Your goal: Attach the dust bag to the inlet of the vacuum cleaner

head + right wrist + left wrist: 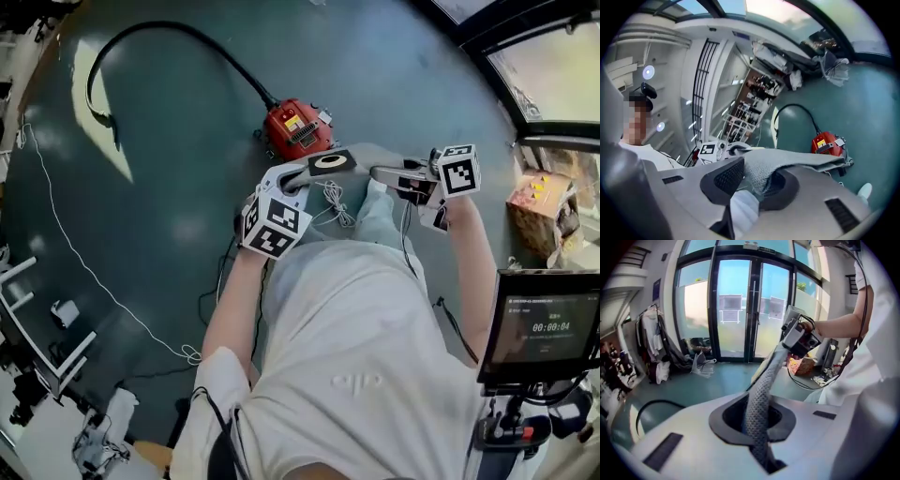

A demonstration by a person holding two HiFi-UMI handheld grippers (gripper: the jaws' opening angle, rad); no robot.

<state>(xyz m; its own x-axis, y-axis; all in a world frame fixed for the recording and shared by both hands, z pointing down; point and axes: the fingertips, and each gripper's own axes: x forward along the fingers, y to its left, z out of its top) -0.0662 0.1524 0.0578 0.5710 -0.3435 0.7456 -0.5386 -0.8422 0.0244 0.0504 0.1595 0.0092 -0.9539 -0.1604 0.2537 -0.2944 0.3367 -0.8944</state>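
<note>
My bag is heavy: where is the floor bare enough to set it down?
Bare floor lies left of the red vacuum cleaner, between its black hose and the white cable, and beyond the vacuum toward the window frame. Crowded: cardboard box and screen right, rack lower left.

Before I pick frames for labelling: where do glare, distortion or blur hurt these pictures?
Head view: a sunlit patch glares on the floor, and the rim is dark. Left gripper view: bright glass doors backlight the dust bag, and the door frames bow. Right gripper view: strong fisheye bend, bag weave readable, corners dark.
</note>
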